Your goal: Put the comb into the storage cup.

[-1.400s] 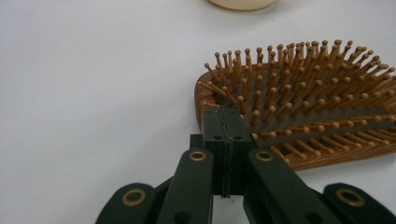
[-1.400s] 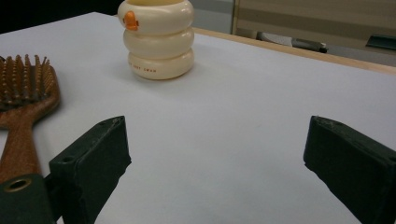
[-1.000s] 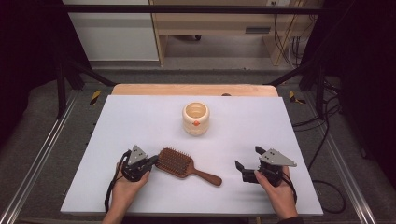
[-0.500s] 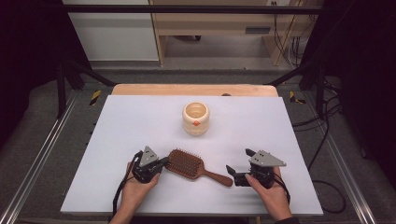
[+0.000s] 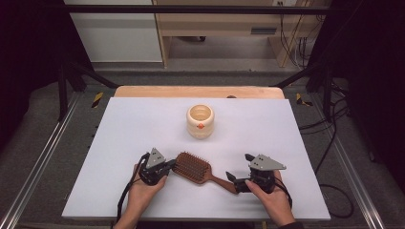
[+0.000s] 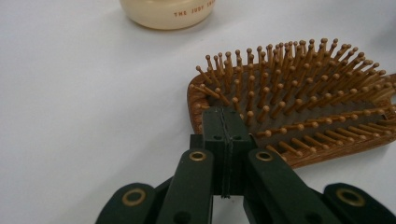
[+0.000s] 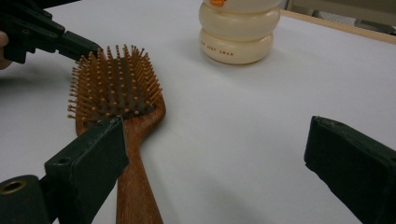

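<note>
— Hand-held gripper talk first, then: what do we see across the white surface [image 5: 119, 143]?

— We see the surface bearing everything, with the cream ribbed jar [image 5: 200, 121] standing upright toward its far middle, well apart from our hands.

— And the wooden hairbrush [image 5: 193, 167]?

— We see it lying bristles up near the front edge, between our two tools, its handle pointing toward the right one.

— How does our left hand-held gripper [image 6: 223, 122] stand?

— We see its jaws pressed together with nothing between them, the tip touching the rim of the brush head among the outer bristles. From above we find it just beside the head's left end [image 5: 168, 165].

— And our right hand-held gripper [image 7: 215, 149]?

— We see its jaws spread wide. One jaw lies over the brush handle near the neck; the other stands well off on bare surface. From above it sits at the handle's end [image 5: 233, 177]; whether that jaw touches the wood we cannot tell.
</note>
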`<state>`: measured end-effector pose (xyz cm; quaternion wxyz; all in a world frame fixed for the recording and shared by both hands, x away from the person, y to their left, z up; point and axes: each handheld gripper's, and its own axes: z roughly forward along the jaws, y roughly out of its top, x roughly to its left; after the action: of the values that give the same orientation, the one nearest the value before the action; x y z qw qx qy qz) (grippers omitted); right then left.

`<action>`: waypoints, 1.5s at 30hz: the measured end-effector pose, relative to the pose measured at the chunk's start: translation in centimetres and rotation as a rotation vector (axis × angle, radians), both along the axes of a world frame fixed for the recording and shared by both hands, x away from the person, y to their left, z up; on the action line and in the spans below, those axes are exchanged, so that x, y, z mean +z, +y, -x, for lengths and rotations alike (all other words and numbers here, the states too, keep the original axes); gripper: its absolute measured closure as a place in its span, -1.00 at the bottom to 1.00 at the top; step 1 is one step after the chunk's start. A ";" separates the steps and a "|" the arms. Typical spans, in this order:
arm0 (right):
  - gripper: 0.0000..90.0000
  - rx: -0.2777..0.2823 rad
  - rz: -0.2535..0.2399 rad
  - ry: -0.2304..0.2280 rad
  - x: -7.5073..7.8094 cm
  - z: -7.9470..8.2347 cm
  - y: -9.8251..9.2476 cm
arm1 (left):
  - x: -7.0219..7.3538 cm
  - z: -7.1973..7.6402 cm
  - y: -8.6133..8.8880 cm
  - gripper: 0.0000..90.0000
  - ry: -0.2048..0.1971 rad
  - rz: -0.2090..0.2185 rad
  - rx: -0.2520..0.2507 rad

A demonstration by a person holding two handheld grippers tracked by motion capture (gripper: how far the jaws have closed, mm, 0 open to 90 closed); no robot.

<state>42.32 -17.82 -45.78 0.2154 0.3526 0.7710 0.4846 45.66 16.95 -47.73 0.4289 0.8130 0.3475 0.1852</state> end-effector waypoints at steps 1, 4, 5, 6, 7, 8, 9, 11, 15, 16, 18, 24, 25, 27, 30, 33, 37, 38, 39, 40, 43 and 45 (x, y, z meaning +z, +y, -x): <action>-0.86 0.003 0.001 0.001 0.0 0.0 0.1 | 0.0 0.0 -0.2 1.00 -0.001 -0.004 -0.007; -0.86 0.022 0.010 0.008 0.0 0.1 0.4 | 0.0 0.0 -0.5 1.00 -0.012 -0.015 -0.014; -0.86 0.022 0.010 0.008 0.0 0.1 0.4 | 0.0 0.1 -0.5 1.00 -0.014 -0.016 -0.016; -0.86 0.026 0.013 0.007 0.1 0.1 0.5 | 0.0 0.0 -0.4 1.00 -0.017 -0.018 -0.013; -0.86 0.031 0.011 0.010 0.1 0.1 0.6 | 0.1 0.0 -0.3 1.00 -0.022 -0.014 -0.009; -0.86 0.034 0.011 0.011 0.1 0.1 0.7 | 0.1 0.0 -0.2 1.00 -0.029 -0.007 -0.006; -0.87 0.039 0.013 0.012 0.2 0.1 0.9 | 0.2 0.1 -0.1 1.00 -0.033 -0.005 -0.005; -0.87 0.049 0.019 0.014 0.2 0.2 1.2 | 0.6 0.2 0.4 1.00 -0.048 0.016 0.009; -0.85 0.062 0.031 0.027 0.1 0.3 1.6 | 1.7 0.7 2.0 1.00 -0.096 0.043 0.051; -0.85 0.066 0.037 0.035 0.1 0.3 1.7 | 1.9 0.8 2.5 1.00 -0.101 0.053 0.063; -0.83 0.074 0.053 0.042 0.1 0.2 1.9 | 2.2 1.2 3.5 1.00 -0.121 0.062 0.090; -0.83 0.088 0.105 0.101 0.4 0.2 2.4 | 2.9 2.1 6.8 0.99 -0.152 0.107 0.168; -0.82 0.091 0.113 0.114 0.5 0.2 2.5 | 3.0 2.2 7.1 0.98 -0.159 0.105 0.175; -0.81 0.090 0.124 0.137 0.7 0.1 2.6 | 3.2 2.5 8.2 0.88 -0.176 0.107 0.202; -0.79 0.106 0.140 0.176 1.0 -0.1 2.8 | 3.2 3.0 9.3 0.73 -0.187 0.134 0.240; -0.79 0.125 0.167 0.191 1.0 -0.1 3.2 | 3.1 3.9 10.1 0.28 -0.211 0.159 0.283; -0.80 0.144 0.190 0.193 1.0 0.1 3.7 | 3.6 5.4 11.2 -0.31 -0.262 0.189 0.317; -0.80 0.149 0.197 0.190 1.0 0.1 3.8 | 3.8 5.8 11.5 -0.43 -0.268 0.194 0.318; -0.80 0.153 0.205 0.184 1.0 0.1 4.0 | 3.8 6.1 11.8 -0.55 -0.272 0.197 0.311; -0.80 0.156 0.208 0.182 1.0 0.2 4.1 | 3.9 6.3 12.1 -0.65 -0.275 0.197 0.306; -0.77 0.157 0.244 0.175 0.8 0.3 4.3 | 3.9 6.6 13.4 -0.88 -0.275 0.197 0.306; -0.76 0.159 0.249 0.177 0.7 0.3 4.4 | 3.8 6.6 14.2 -0.90 -0.282 0.208 0.300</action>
<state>41.97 -13.47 -45.04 0.1495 0.3024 0.8666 0.3678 39.04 31.18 -43.89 0.5223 0.6696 0.4184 0.3222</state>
